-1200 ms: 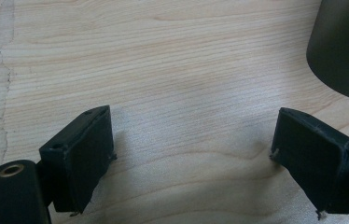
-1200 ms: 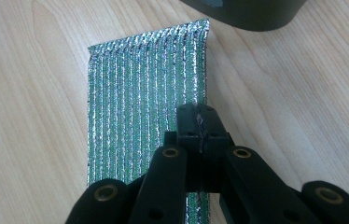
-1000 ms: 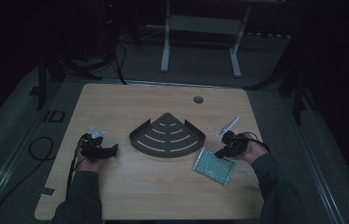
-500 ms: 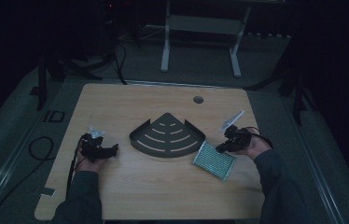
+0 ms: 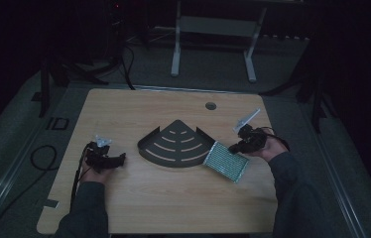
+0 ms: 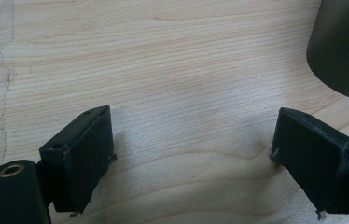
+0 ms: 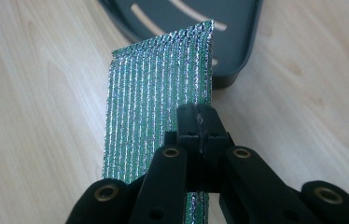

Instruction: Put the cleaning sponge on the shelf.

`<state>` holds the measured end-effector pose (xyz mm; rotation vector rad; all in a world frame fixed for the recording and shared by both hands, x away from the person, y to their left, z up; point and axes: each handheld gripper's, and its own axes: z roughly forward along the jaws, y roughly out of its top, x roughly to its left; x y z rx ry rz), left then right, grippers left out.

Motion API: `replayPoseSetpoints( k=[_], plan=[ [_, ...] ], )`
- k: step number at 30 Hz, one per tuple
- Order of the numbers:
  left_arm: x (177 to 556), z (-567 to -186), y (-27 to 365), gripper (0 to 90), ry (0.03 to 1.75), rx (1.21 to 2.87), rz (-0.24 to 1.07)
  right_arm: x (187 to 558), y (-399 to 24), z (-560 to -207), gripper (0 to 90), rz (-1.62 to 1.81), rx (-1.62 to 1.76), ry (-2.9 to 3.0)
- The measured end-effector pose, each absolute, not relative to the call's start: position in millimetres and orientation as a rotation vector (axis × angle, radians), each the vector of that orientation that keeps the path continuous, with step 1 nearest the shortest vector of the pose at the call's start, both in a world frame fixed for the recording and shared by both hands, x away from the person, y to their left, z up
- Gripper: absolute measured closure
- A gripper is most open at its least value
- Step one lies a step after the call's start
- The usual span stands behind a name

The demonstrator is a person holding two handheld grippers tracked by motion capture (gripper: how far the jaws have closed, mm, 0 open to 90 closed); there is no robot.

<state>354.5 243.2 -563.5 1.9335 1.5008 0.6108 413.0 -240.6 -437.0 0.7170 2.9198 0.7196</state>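
A dark quarter-round tray (image 5: pixel 177 144) with curved slots lies at the table's middle. Right of it, my right gripper (image 5: pixel 234 147) is shut on one edge of a green and silver ribbed pad (image 5: pixel 227 161), which hangs tilted just off the wood. In the right gripper view the closed jaws (image 7: pixel 199 119) pinch the pad (image 7: pixel 158 84), whose far edge reaches the tray's rim (image 7: pixel 238 28). My left gripper (image 5: pixel 111 159) rests at the table's left, open, with bare wood between its jaws (image 6: pixel 193 135) and the tray's edge (image 6: pixel 345 51) farther off.
A round hole (image 5: pixel 211 105) sits in the wooden table near its far edge. White metal frame legs (image 5: pixel 176 49) stand on the floor behind the table. A cable (image 5: pixel 39 158) loops on the floor at the left.
My right hand has risen a little and carried the pad up and toward the tray. The left hand has stayed still.
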Motion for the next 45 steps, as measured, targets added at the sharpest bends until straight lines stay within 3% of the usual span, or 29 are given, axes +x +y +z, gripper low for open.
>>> replayPoseSetpoints(
  k=[45],
  plan=[
    [355.2, -563.5, 243.2, 12.8, 1.498, 1.937, 0.61, 453.4, -202.9, -416.8, 89.6, 0.746, 0.86, 2.78]
  ],
)
